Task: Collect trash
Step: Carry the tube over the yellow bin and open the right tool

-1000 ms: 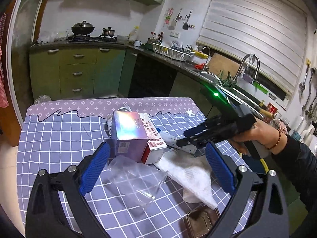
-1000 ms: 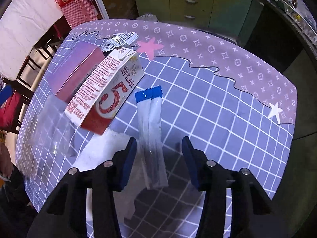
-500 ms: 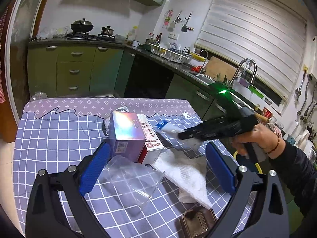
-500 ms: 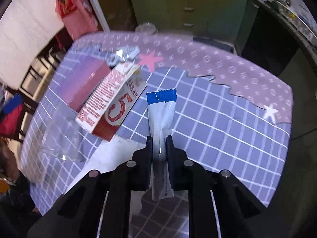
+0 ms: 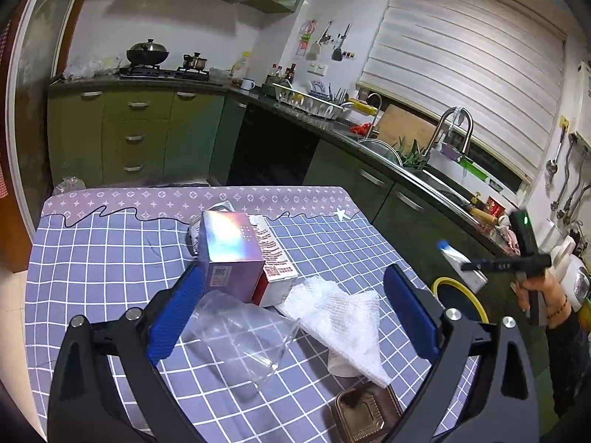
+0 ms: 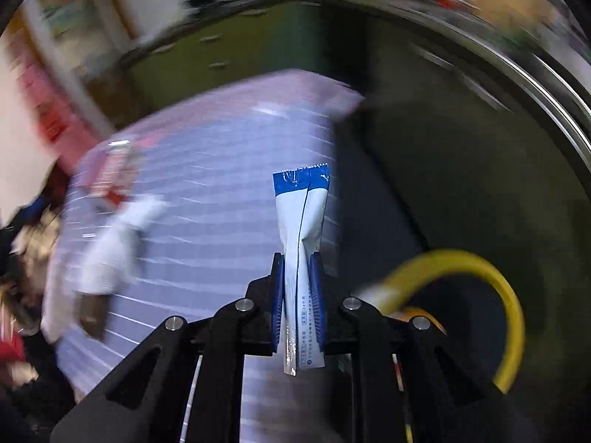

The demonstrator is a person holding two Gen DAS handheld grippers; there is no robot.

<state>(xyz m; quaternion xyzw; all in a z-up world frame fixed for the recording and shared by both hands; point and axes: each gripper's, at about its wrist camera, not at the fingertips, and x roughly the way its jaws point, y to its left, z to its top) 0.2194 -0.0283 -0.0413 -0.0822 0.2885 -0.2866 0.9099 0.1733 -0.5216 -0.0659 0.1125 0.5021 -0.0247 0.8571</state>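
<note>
My right gripper point(image 6: 298, 269) is shut on a blue-and-white sachet packet point(image 6: 301, 221), which sticks up between its blue pads. In the left wrist view that gripper point(image 5: 469, 267) and the packet point(image 5: 452, 254) hang off the table's right side, above a yellow-rimmed bin point(image 5: 458, 295). The bin's rim point(image 6: 480, 277) curves just right of the fingers. My left gripper point(image 5: 293, 277) is open and empty over a clear plastic cup point(image 5: 240, 332), a white paper towel point(image 5: 343, 317), a shiny purple box point(image 5: 231, 247) and a red-and-white carton point(image 5: 275, 258).
The checked purple tablecloth point(image 5: 92, 258) covers the table. A brown foil tray point(image 5: 364, 417) lies at the near edge and a foil wrapper point(image 5: 221, 208) lies behind the box. Green kitchen cabinets point(image 5: 136, 136) and a sink counter point(image 5: 424, 173) stand beyond. A person's hand point(image 5: 543, 291) holds the right gripper.
The right gripper shut on the sachet packet, lifted it off the table and swung it right to above the yellow-rimmed bin. The left gripper stayed in place.
</note>
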